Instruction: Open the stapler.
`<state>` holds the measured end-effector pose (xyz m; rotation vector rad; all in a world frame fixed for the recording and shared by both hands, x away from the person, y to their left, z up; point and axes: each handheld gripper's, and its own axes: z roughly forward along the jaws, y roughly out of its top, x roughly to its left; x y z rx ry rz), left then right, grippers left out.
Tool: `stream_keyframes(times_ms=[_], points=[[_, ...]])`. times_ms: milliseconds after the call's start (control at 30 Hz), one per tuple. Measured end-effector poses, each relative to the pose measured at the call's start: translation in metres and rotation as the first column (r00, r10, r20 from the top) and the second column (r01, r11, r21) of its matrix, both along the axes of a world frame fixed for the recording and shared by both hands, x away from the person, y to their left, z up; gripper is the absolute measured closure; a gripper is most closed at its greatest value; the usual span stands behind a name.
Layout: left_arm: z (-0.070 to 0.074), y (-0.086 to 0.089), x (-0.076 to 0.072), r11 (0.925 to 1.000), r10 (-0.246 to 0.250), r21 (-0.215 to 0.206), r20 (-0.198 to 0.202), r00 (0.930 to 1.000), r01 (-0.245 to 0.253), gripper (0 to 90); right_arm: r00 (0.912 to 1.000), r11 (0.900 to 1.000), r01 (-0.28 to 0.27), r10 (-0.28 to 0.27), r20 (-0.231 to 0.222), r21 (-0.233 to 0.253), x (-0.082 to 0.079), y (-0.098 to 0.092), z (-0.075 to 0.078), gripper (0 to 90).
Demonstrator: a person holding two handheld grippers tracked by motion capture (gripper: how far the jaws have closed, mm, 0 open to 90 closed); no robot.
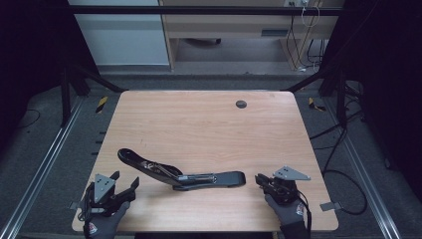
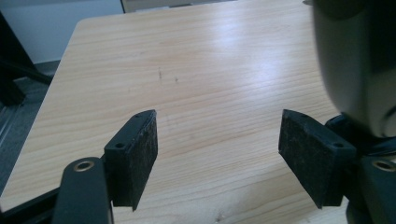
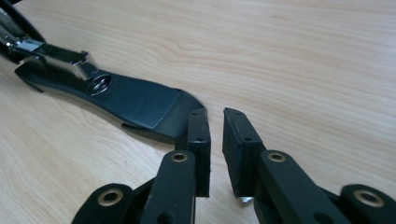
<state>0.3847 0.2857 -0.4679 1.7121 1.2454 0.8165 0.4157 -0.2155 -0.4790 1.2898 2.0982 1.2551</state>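
So we've got a big black stapler-looking thing (image 1: 181, 174) lying near the front middle of the wooden tabletop (image 1: 199, 119), between our two hands. It's swung open: one long black arm rises to the left and away from us, tilted up off the wood, while the flat base runs out to the right and lies on the surface. Some shiny metal shows along the hinge area between the two parts.

Our left tool (image 1: 124, 186) sits near the front left corner, jaws spread wide with nothing between them. From the left gripper view (image 2: 217, 154) we just see bare wood grain between the two black pads (image 2: 140, 154), and a blurry dark rounded shape (image 2: 355, 60) crowds the right edge; too close and blurred for us to say what it is.

Our right tool (image 1: 260, 180) is at the front right, just beside the flat end of the base. In the right gripper view (image 3: 215, 144) the jaws are nearly together with only a thin gap, and nothing sits in that gap. The rounded black tip of the base (image 3: 140, 102) lies right in front of the left-hand pad, very close, though we can't tell whether they actually touch.

A small dark round grommet (image 1: 241, 104) sits in the wood near the far edge, well apart from everything else.
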Motion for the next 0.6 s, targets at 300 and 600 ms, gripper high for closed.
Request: stream_keyframes(times_ms=[300, 600], points=[[-0.006, 0.004, 0.004, 0.9998, 0.011, 0.014, -0.006, 0.9999, -0.011, 35.3, 0.9974, 0.997, 0.066, -0.067, -0.027, -0.034, 0.002, -0.02, 0.007, 77.3], [-0.012, 0.012, 0.008, 0.9994, 0.025, 0.025, -0.028, 0.9993, -0.025, 41.4, 0.9924, 0.993, 0.092, -0.098, -0.075, -0.077, 0.007, -0.015, -0.004, 64.9]])
